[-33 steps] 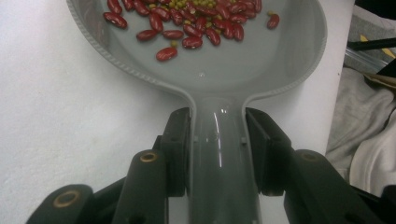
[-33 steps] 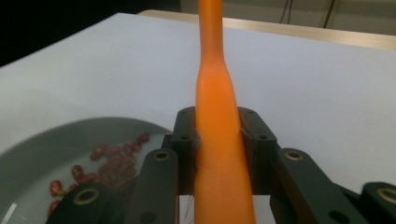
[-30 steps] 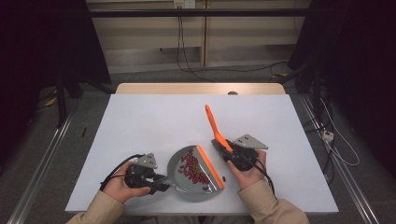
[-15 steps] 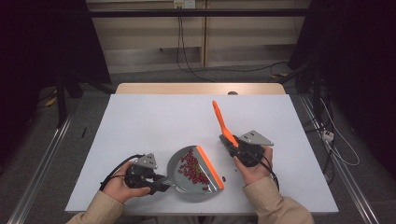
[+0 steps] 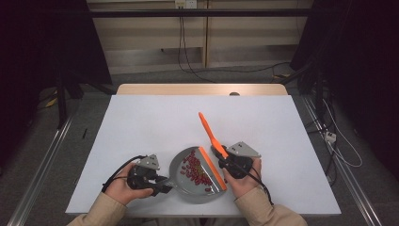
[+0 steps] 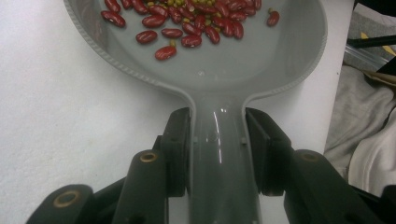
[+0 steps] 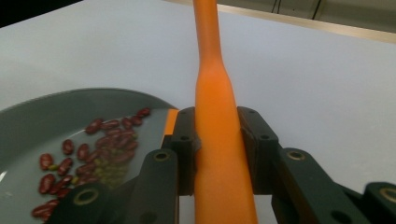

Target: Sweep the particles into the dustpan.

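A grey dustpan [image 5: 208, 195] with an orange front lip [image 5: 211, 167] lies at the table's near edge and holds red beans [image 5: 194, 169] mixed with small green ones. My left gripper [image 5: 164, 184] is shut on the pan's handle [image 6: 218, 154], one pad on each side of it. The pan's bowl [image 6: 224, 70] and its beans [image 6: 187, 23] lie just beyond the jaws. My right gripper [image 5: 225, 160] is shut on a long orange tool handle [image 5: 209, 132] that slants up and away, right beside the pan's lip. That handle [image 7: 215, 93] rises between the jaws, with the pan [image 7: 46, 121] to its left; the tool's lower end is hidden.
The white tabletop [image 5: 155, 122] stretches wide beyond the pan, with a wooden strip [image 5: 197, 89] along its far edge. Cables [image 5: 339, 141] lie on the floor to the right. The near table edge is just below both hands.
My right hand, holding the orange handle, drifted a little right, then came back left and slightly down toward the pan's lip. The left hand and the pan stayed put.
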A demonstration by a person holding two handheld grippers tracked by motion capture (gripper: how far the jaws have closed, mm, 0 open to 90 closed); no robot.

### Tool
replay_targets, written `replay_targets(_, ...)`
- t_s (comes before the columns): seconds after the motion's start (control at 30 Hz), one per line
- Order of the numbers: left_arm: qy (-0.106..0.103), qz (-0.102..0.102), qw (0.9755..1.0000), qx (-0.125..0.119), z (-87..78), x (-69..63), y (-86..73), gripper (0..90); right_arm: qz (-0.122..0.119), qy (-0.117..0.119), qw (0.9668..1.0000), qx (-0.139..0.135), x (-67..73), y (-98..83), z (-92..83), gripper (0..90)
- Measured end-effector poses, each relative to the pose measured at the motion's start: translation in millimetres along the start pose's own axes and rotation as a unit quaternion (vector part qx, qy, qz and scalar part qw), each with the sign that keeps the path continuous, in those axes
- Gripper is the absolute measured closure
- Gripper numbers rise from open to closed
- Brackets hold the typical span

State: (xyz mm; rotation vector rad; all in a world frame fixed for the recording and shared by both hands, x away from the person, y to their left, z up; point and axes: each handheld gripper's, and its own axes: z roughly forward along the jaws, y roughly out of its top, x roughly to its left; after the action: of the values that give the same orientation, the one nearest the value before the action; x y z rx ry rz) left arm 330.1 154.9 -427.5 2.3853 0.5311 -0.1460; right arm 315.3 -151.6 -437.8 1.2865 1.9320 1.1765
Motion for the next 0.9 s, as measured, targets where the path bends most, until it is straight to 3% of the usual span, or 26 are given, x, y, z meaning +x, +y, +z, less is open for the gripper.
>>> replay_targets(0.1, 0.007, -0.009, 0.9999, -0.003, 1.1, -1.1, 0.7, 62.6, 0.01, 0.012, 0.9999, -0.002, 8.9, 0.7, 1.4, 70.5)
replay_targets(0.17, 0.003, -0.007, 1.0, -0.001, 1.2, -0.1, 1.8, 62.7, 0.04, 0.031, 0.9987, -0.006, 12.9, 1.8, 2.2, 70.6)
replay_targets(0.23, 0.008, -0.016, 0.9998, -0.008, 1.8, -0.6, 1.8, 62.7, 0.033, 0.036, 0.9987, -0.014, 15.7, 3.8, 3.6, 70.7)
replay_targets(0.3, 0.013, -0.019, 0.9997, -0.012, 2.8, 0.0, 2.1, 62.7, 0.054, 0.046, 0.9972, -0.024, 15.9, 7.7, 4.3, 70.9)
replay_targets(0.4, 0.014, -0.012, 0.9998, -0.009, 3.1, 1.0, 3.7, 62.7, 0.053, 0.049, 0.9969, -0.032, 16.0, 13.1, 5.8, 71.0)
replay_targets(0.53, 0.016, -0.019, 0.9996, -0.017, 2.7, 1.6, 2.3, 62.6, 0.057, 0.054, 0.9963, -0.036, 6.8, 15.4, 6.8, 71.0)
replay_targets(0.73, 0.024, -0.022, 0.9994, -0.013, 2.2, 1.2, 2.5, 62.5, 0.046, 0.027, 0.9981, -0.032, -4.3, 11.8, 5.7, 71.0)
replay_targets(0.9, 0.024, -0.027, 0.9992, -0.017, 3.8, 1.8, 3.4, 62.4, 0.052, 0.043, 0.9975, -0.022, 5.9, 6.3, 10.7, 70.9)
